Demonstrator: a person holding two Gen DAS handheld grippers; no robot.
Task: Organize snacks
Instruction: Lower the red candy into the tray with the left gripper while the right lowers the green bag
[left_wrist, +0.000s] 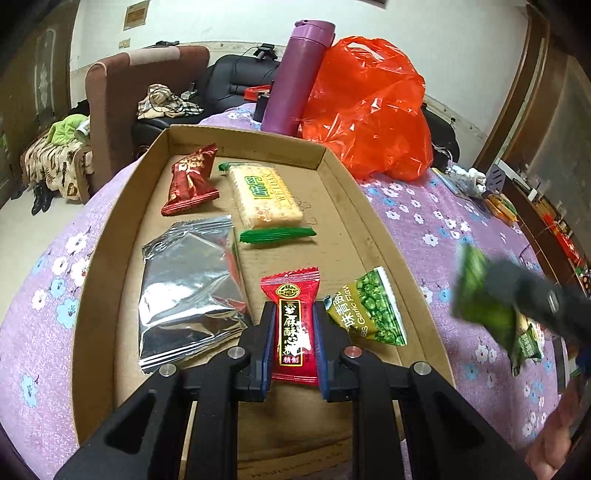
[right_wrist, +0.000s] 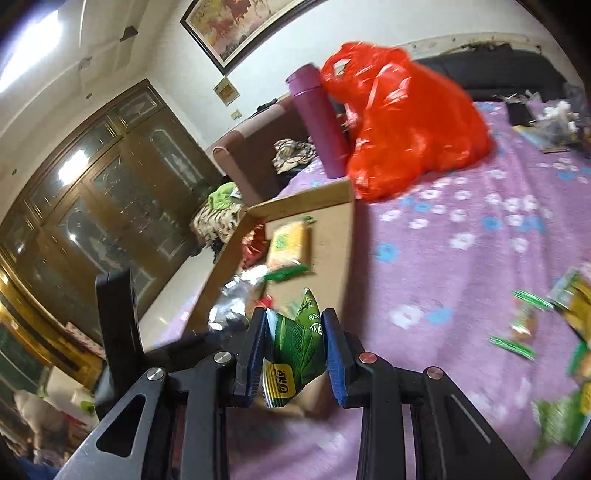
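My left gripper (left_wrist: 294, 314) is shut on a red candy packet (left_wrist: 293, 317), held over the near end of a shallow cardboard tray (left_wrist: 373, 229). In the tray lie a silver packet (left_wrist: 188, 291), a dark red packet (left_wrist: 192, 181), a cracker pack (left_wrist: 264, 197) and a green pea packet (left_wrist: 367, 306). My right gripper (right_wrist: 294, 321) is shut on a green snack packet (right_wrist: 295, 354), held above the purple cloth right of the tray (right_wrist: 332, 236). That gripper shows blurred in the left wrist view (left_wrist: 524, 295).
A purple bottle (left_wrist: 295, 77) and an orange plastic bag (left_wrist: 373, 107) stand behind the tray. Several loose snack packets (right_wrist: 554, 325) lie on the flowered purple cloth (right_wrist: 461, 236) at the right. Small clutter (left_wrist: 469, 181) sits at the far right edge.
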